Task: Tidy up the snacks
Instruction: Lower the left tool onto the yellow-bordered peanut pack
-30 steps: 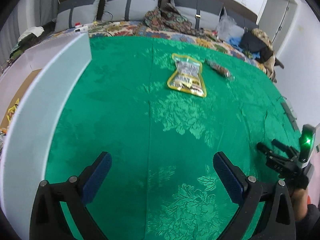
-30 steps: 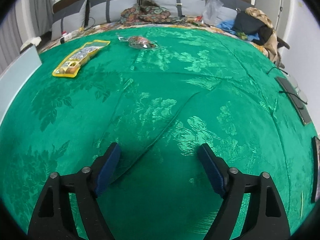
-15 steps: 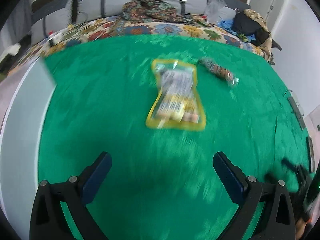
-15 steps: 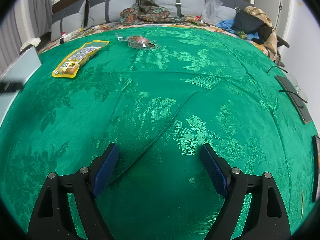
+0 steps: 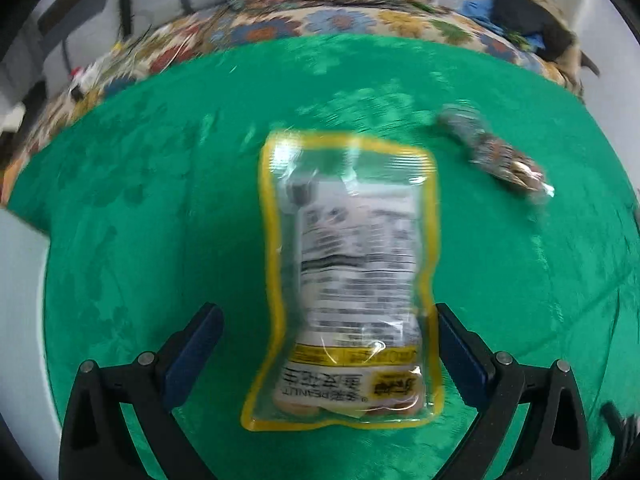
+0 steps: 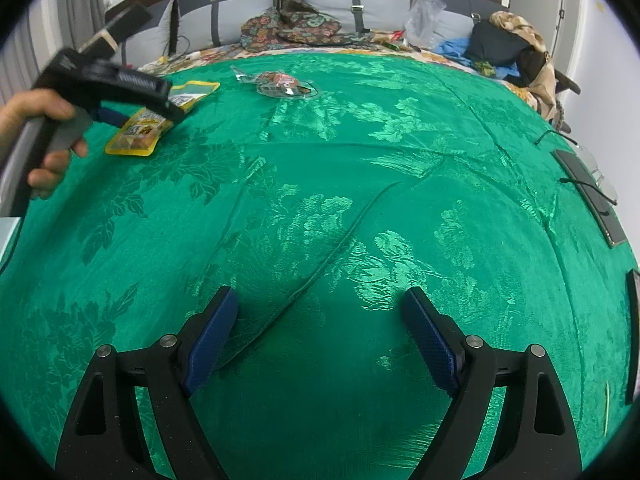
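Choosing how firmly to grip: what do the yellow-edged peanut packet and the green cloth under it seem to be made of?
Peanut packet: apparently thin glossy plastic film, clear with yellow sealed border; glare streaks and nuts visible through it. Green cloth: probably woven satin-like fabric; shiny floral pattern and soft creases.

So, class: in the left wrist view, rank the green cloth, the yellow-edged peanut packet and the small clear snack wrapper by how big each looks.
1. green cloth
2. yellow-edged peanut packet, though it lies nearest the camera
3. small clear snack wrapper, farther off, so its true size is unsure
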Action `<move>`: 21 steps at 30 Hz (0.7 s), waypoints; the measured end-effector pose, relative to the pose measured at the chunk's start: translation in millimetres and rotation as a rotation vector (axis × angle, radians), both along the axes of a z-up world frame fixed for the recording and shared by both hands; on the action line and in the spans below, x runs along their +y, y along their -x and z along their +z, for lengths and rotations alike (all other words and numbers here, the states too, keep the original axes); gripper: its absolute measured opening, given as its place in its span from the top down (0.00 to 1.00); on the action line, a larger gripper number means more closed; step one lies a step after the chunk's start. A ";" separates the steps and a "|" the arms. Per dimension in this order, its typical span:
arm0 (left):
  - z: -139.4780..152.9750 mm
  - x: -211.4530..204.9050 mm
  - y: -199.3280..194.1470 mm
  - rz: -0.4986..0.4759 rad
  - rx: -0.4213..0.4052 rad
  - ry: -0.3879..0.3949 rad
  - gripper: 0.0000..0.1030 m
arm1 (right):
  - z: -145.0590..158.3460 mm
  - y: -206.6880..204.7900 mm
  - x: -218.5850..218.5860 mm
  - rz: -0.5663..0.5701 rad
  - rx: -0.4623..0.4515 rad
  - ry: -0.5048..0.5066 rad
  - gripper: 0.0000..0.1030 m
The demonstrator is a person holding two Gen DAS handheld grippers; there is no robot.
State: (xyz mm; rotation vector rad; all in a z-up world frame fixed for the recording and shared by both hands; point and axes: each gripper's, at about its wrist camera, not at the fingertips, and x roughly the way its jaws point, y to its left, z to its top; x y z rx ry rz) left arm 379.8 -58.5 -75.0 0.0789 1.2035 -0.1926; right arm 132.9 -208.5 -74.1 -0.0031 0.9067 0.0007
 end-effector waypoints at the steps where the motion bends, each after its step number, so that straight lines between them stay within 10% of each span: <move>1: -0.6 4.7 -0.8 0.025 -0.022 -0.002 0.00 | 0.2 -0.5 -0.1 0.000 0.000 0.000 0.15; 18: -4.4 32.3 3.8 0.065 -0.080 -0.013 0.00 | 0.1 -0.1 0.0 0.000 0.000 0.000 0.15; 21: -0.8 37.2 13.5 0.051 -0.114 -0.008 0.13 | 0.1 0.3 0.0 0.000 0.001 0.000 0.15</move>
